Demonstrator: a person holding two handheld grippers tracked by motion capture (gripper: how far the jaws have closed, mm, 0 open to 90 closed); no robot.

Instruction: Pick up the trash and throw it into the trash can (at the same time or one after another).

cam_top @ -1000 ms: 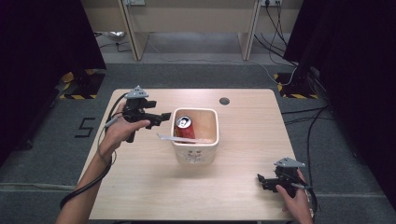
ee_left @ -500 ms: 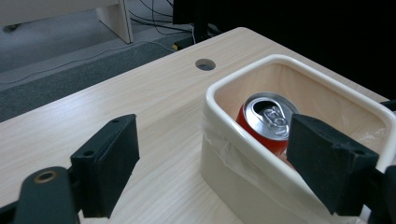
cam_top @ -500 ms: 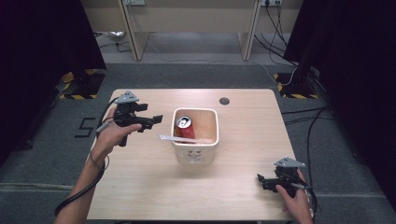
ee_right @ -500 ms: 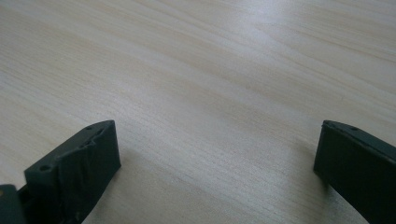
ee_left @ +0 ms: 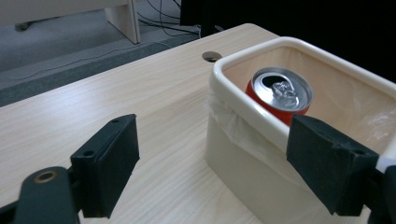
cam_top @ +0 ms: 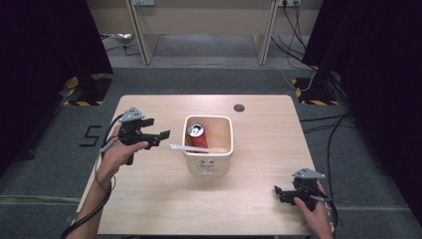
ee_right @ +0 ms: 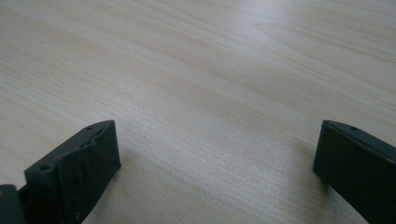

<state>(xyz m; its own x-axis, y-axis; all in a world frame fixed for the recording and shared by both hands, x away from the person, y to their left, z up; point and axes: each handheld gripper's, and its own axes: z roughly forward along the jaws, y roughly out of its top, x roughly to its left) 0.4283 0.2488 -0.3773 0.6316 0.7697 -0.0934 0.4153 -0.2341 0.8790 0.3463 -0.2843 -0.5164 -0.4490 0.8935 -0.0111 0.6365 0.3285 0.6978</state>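
Tabletop of pale wood grain (cam_top: 149, 199) carries everything here, largest first. At its middle stands a cream rectangular plastic bin (cam_top: 208, 160) lined with a thin clear bag, likely to keep waste off its walls; inside, a red aluminium drink can (cam_top: 196, 137) leans upright against the left wall. The left gripper (cam_top: 160, 137) hovers just beside the bin's left rim, jaws spread wide, seemingly just clear of a drop. The right gripper (cam_top: 278, 191) idles at the near right corner, jaws apart, empty.
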